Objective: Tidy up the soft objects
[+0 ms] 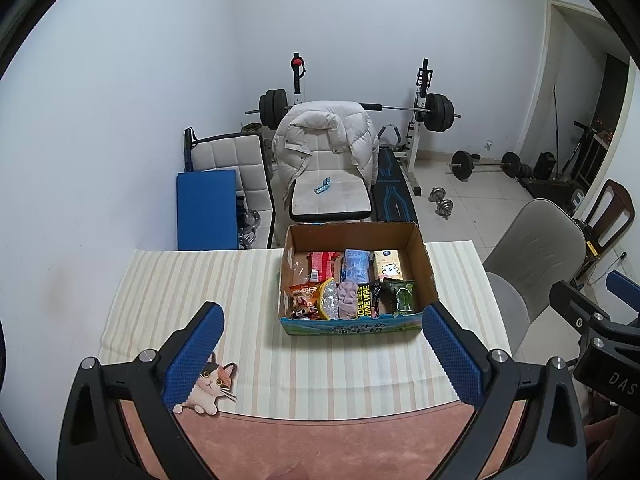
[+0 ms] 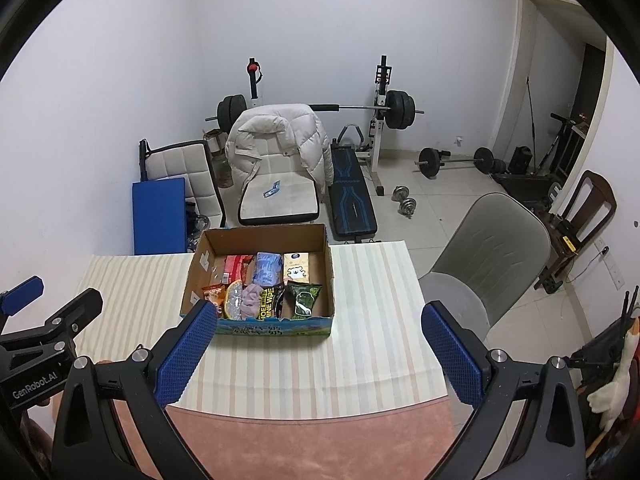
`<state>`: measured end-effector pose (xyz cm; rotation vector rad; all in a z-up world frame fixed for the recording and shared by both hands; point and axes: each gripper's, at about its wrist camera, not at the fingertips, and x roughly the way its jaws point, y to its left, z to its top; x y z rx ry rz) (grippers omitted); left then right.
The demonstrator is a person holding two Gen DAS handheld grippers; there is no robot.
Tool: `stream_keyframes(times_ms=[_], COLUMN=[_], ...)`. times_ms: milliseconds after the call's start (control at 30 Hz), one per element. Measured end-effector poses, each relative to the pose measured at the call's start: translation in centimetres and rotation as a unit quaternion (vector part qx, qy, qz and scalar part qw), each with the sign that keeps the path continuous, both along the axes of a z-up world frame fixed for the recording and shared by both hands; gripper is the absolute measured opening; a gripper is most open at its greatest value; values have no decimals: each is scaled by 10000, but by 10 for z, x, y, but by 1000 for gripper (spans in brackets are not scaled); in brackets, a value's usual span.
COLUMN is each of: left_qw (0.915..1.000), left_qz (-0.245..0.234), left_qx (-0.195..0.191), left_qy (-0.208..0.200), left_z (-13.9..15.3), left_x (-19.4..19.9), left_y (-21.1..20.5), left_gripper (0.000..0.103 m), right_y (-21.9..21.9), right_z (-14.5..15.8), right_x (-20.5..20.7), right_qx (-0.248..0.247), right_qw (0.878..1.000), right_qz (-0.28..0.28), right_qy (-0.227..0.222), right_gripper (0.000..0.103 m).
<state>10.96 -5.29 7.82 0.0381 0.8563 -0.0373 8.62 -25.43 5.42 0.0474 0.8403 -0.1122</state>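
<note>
Left gripper (image 1: 322, 344): jaws spread wide with nothing between them, hovering over the near part of the counter; its blue pads (image 1: 194, 356) frame the box from the near side.
Right gripper (image 2: 320, 344): jaws also wide and empty, held just right of the left one, over the near right part of the counter.
Counter (image 1: 168, 304): covered by a cream striped cloth, with a pink mat (image 1: 320, 448) along the near edge.
Box (image 1: 420, 244): open cardboard box at the far middle of the counter, its far wall at the counter's edge.
Soft objects: all lie inside the box. Far row: a red packet (image 1: 322, 264), a blue pack (image 1: 357, 264), a yellow carton (image 1: 387, 265). Near row: an orange snack bag (image 1: 302, 298), a clear crinkled bag (image 1: 329, 300), a mauve cloth (image 1: 347, 298), a black and yellow wipes pack (image 1: 366, 300), a green bag (image 1: 402, 296).
Cat sticker (image 1: 212, 384): on the cloth at the near left, partly hidden behind the left gripper's left pad.
In the way: the cloth between the grippers and the box is bare.
Beyond the counter: a white chair (image 1: 330, 196) draped with a puffy jacket (image 1: 320, 128) stands just behind the box; a blue mat (image 1: 206, 208) leans to its left; a barbell rack (image 1: 420, 108) is farther back.
Right side: a grey chair (image 2: 492, 248) stands close to the counter's right edge.
</note>
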Motion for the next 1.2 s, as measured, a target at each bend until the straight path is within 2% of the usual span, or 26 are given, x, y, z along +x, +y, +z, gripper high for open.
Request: stream_keyframes(times_ms=[1200], left_qw=[10000], left_qz=[-11], left_qx=[-38], left_qy=[8], left_z=[-4], left_x=[0], left_y=[-2], left_gripper=[102], right_y=[-6], right_z=[-1], right_x=[1], right_qx=[-20], right_qw=[10000], right_qz=[-17], right_qy=[-6], right_gripper=[103])
